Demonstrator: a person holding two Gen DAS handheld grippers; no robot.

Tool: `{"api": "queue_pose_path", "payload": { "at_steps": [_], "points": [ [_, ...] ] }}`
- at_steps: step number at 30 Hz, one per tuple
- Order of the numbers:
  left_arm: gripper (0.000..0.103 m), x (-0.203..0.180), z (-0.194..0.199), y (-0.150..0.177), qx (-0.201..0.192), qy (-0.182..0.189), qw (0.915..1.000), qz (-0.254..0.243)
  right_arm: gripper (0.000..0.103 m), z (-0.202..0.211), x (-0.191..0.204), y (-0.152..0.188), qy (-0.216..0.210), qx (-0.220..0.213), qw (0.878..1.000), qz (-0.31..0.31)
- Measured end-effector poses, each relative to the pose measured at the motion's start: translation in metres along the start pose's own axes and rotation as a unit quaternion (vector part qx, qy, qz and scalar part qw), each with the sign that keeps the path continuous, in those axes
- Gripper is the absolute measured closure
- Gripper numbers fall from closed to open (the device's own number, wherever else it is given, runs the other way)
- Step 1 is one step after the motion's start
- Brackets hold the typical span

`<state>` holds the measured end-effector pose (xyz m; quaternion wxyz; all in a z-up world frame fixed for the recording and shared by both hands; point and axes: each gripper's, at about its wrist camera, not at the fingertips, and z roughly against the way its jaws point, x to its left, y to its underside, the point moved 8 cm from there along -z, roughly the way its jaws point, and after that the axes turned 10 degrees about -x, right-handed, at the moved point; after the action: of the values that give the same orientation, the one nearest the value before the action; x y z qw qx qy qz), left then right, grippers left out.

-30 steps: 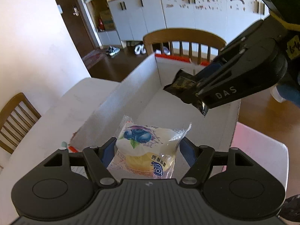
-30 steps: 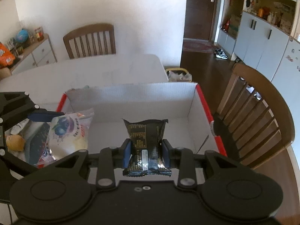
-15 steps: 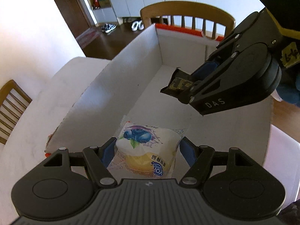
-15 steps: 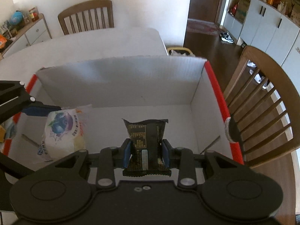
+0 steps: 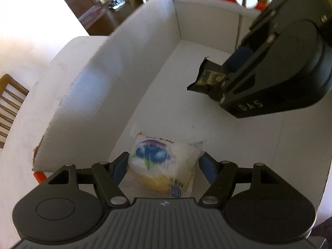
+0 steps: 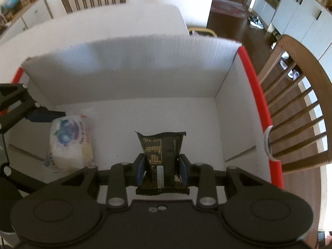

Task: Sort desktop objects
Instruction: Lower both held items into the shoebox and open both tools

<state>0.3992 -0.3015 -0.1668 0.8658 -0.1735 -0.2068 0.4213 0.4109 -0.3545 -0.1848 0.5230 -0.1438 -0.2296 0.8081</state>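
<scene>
Snacks felt light and crushable: my left gripper (image 5: 164, 166) hugged the blueberry cake (image 5: 161, 161) sidewise, my right gripper (image 6: 161, 170) pinched the black packet (image 6: 161, 155) mid-body.

So we've got both grippers dipping down into the white box (image 6: 128, 66) now. A second ago they were up by its rim; now the blueberry cake pack (image 5: 164, 164) and the black snack packet (image 6: 161, 157) hang way closer to the box floor, both tilted steeper downward.
</scene>
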Motion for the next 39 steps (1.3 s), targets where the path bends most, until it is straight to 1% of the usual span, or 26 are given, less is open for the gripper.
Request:
{"api": "queue_pose_path", "payload": {
  "at_steps": [5,7,13,15,17,21,25,28,34,36,38,39],
  "points": [
    [0.031,-0.002,0.000,0.000,0.018,0.000,0.9998,-0.008,0.070,-0.003,0.001,0.004,0.006,0.014,1.000,-0.005],
    [0.031,-0.003,0.002,0.000,0.022,0.003,0.9997,-0.010,0.069,-0.003,-0.001,0.000,0.004,0.015,1.000,-0.008],
    [0.030,-0.005,0.010,-0.002,0.022,0.009,0.9997,-0.005,0.063,-0.001,-0.003,-0.005,0.004,0.012,1.000,-0.015],
    [0.027,-0.007,0.015,0.007,0.017,0.014,0.9997,0.004,0.058,0.002,-0.005,-0.005,0.001,0.010,1.000,-0.018],
    [0.020,-0.007,0.022,0.006,0.010,0.014,0.9998,0.010,0.045,0.006,-0.006,-0.006,0.000,0.004,1.000,-0.020],
    [0.019,-0.006,0.037,0.005,-0.002,0.015,0.9997,0.017,0.045,0.015,-0.005,-0.007,-0.006,-0.009,1.000,-0.023],
    [0.019,-0.005,0.046,0.005,-0.012,0.014,0.9995,0.026,0.039,0.026,-0.003,-0.006,-0.009,-0.019,0.999,-0.024],
    [0.019,0.005,0.052,0.008,-0.023,0.014,0.9989,0.038,0.039,0.035,-0.002,-0.008,-0.014,-0.029,0.999,-0.025],
    [0.013,0.008,0.049,0.002,-0.049,0.016,0.9969,0.060,0.036,0.054,0.001,-0.010,-0.024,-0.046,0.998,-0.031],
    [0.012,0.008,0.055,0.001,-0.059,0.019,0.9959,0.066,0.035,0.059,0.003,-0.010,-0.026,-0.052,0.998,-0.033],
    [0.006,0.009,0.060,0.001,-0.069,0.021,0.9945,0.075,0.034,0.065,0.004,-0.011,-0.032,-0.058,0.997,-0.037],
    [0.005,0.008,0.058,-0.001,-0.076,0.023,0.9935,0.081,0.033,0.068,0.005,-0.012,-0.035,-0.062,0.997,-0.039]
  ]
}}
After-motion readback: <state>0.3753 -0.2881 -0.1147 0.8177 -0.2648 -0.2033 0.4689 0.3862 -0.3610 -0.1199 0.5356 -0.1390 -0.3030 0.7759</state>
